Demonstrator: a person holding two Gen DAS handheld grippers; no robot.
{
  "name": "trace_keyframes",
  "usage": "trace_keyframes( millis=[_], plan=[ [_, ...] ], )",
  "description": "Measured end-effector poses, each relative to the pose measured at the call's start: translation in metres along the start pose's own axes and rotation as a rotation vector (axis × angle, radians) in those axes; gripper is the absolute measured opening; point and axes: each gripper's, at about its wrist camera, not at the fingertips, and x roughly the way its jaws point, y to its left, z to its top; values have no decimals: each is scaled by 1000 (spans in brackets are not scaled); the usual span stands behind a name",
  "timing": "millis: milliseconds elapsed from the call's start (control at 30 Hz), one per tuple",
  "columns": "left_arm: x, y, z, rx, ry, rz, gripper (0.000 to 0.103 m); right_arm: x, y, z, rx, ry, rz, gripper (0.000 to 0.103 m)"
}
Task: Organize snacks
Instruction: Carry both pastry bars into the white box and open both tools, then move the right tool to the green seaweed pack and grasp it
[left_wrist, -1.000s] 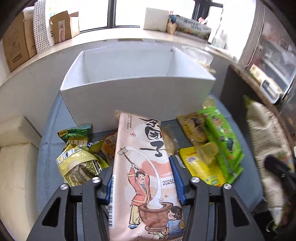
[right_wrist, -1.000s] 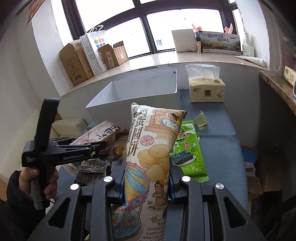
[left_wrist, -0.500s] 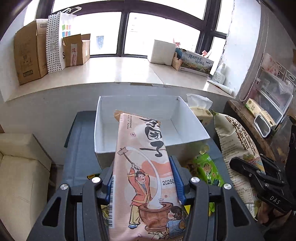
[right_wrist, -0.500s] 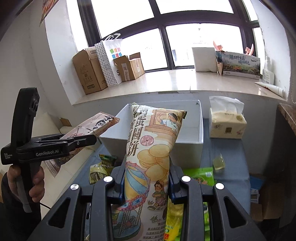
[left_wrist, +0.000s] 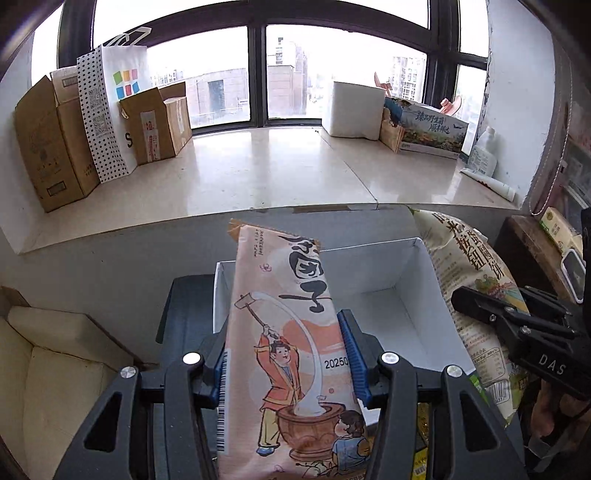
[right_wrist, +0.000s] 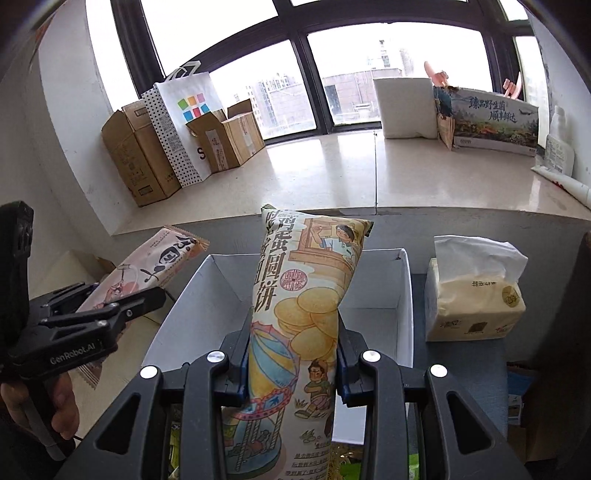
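Observation:
My left gripper (left_wrist: 286, 354) is shut on a long pink snack bag (left_wrist: 284, 332) with a cartoon of a man swinging a mallet. It holds the bag high, over the near left part of the open white box (left_wrist: 406, 291). My right gripper (right_wrist: 291, 354) is shut on a cream bag of egg biscuits (right_wrist: 303, 295), held above the same white box (right_wrist: 369, 317). Each view shows the other gripper: the left gripper (right_wrist: 122, 310) with the pink bag (right_wrist: 147, 269), and the right gripper (left_wrist: 491, 314) with the cream bag (left_wrist: 469, 273). The box inside looks empty.
A tissue pack (right_wrist: 476, 295) stands right of the box on the grey-blue table. Loose snack packets peek out below the grippers (left_wrist: 421, 435). A wide window sill (left_wrist: 258, 170) behind holds cardboard boxes (left_wrist: 48, 147), a dotted paper bag (left_wrist: 107, 110) and a printed carton (left_wrist: 432, 129).
Both grippers have risen with their bags and tilted up. The table snacks have dropped almost out of sight and the box now lies lower in both views.

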Motion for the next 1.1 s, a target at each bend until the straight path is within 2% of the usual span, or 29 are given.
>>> trace_keyframes(
  millis=[67, 167, 267, 300, 333, 367, 400, 433, 500, 567, 600, 900, 1000, 1100],
  plan=[
    [12, 0, 1, -8, 18, 5, 56, 13, -2, 7, 15, 37, -28, 37],
    [26, -1, 1, -3, 29, 6, 56, 25, 5, 16, -32, 32, -63, 37],
    [38, 1, 0, -7, 39, 5, 57, 39, 5, 20, -32, 49, -60, 39],
    [43, 2, -1, -11, 46, 6, 57, 44, 4, 21, -25, 59, -53, 45],
    [46, 3, -1, -10, 48, 12, 57, 47, 3, 21, -17, 64, -45, 64],
    [48, 5, -1, -9, 45, 17, 58, 49, 3, 21, -15, 61, -40, 78],
    [48, 6, -2, -10, 45, 8, 64, 48, 2, 22, -13, 51, -43, 98],
    [48, 8, -3, -14, 45, -8, 68, 45, 1, 21, -7, 28, -41, 100],
    [43, 11, -4, -15, 28, -14, 86, 41, 0, 21, 0, 16, -26, 100],
    [36, 12, -4, -10, 13, -18, 100, 38, -1, 22, 4, 16, -34, 101],
    [32, 12, -3, -7, 3, -20, 102, 36, -2, 21, 2, 12, -41, 103],
    [-6, 14, -7, -11, -61, -46, 103, 24, -6, 16, 45, 0, -42, 103],
    [-25, 16, -19, -15, -109, -74, 103, 1, -9, 9, 58, -37, 0, 103],
    [-42, 12, -43, 30, -147, -82, 103, -33, -15, -7, 67, -100, 25, 103]
  ],
)
